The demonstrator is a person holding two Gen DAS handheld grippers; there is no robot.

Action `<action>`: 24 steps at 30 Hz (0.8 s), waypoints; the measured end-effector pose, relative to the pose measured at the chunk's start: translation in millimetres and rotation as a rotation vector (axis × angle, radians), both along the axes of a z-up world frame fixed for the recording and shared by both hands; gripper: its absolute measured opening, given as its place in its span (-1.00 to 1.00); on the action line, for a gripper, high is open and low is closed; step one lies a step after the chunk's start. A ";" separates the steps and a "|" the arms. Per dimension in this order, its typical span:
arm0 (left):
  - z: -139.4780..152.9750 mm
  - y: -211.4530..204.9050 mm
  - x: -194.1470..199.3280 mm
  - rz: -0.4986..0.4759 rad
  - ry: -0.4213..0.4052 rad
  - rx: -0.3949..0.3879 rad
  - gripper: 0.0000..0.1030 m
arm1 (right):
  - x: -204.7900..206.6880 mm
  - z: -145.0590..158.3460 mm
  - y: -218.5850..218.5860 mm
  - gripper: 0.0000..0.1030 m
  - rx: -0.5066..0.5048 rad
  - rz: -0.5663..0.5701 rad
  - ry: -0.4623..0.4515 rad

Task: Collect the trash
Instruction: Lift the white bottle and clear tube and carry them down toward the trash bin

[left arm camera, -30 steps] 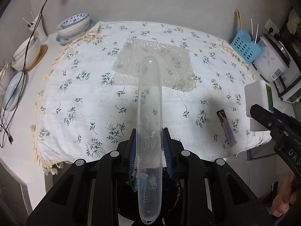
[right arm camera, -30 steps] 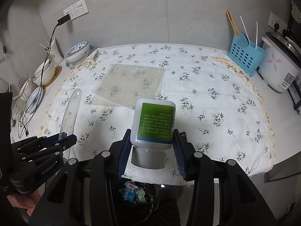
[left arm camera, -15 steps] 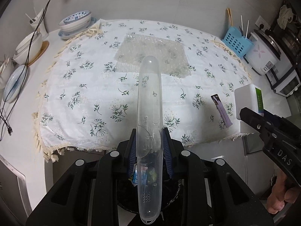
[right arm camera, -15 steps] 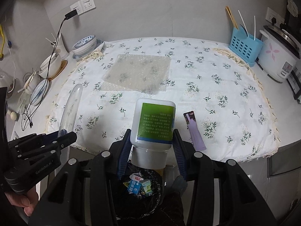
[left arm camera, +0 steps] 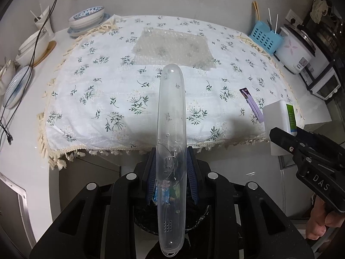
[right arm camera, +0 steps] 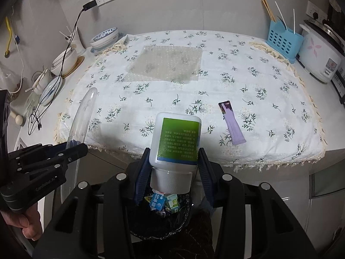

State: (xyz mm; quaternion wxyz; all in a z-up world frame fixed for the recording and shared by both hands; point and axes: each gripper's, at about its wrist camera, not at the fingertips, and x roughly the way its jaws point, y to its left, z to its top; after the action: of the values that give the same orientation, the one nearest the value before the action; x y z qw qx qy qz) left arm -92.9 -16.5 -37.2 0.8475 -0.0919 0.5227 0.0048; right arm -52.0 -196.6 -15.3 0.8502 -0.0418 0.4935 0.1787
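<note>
My left gripper (left arm camera: 171, 168) is shut on a long clear plastic case (left arm camera: 171, 129), which sticks out past the front edge of the table. Below it sits a black-lined trash bin (left arm camera: 195, 211) holding small cartons. My right gripper (right arm camera: 173, 168) is shut on a white bottle with a green label (right arm camera: 175, 139), cap down, over the same trash bin (right arm camera: 166, 222). The bottle (left arm camera: 280, 120) and the right gripper (left arm camera: 278, 136) also show in the left wrist view. On the floral tablecloth (right arm camera: 237, 82) lie a sheet of bubble wrap (right arm camera: 166, 63) and a purple sachet (right arm camera: 231, 123).
Bowls and plates (right arm camera: 64, 60) with a black cable stand along the table's left side. At the right are a blue utensil caddy (right arm camera: 282, 41) and a rice cooker (right arm camera: 321, 56). A hand (right arm camera: 23, 222) holds the left gripper's handle.
Both grippers have drawn back from the table toward its front edge and a little down, still holding the case and the bottle. The trash bin has come into view beneath them.
</note>
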 end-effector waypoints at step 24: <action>-99.0 10.8 -28.4 -0.010 0.102 -0.023 -0.50 | -34.9 -96.5 12.2 -0.20 -0.042 0.075 0.112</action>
State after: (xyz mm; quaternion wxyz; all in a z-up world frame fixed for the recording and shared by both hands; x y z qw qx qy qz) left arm -121.3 -5.7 -136.1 0.8187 -0.0989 0.5656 -0.0008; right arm -86.9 -184.4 -111.8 0.8130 -0.0680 0.5418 0.2019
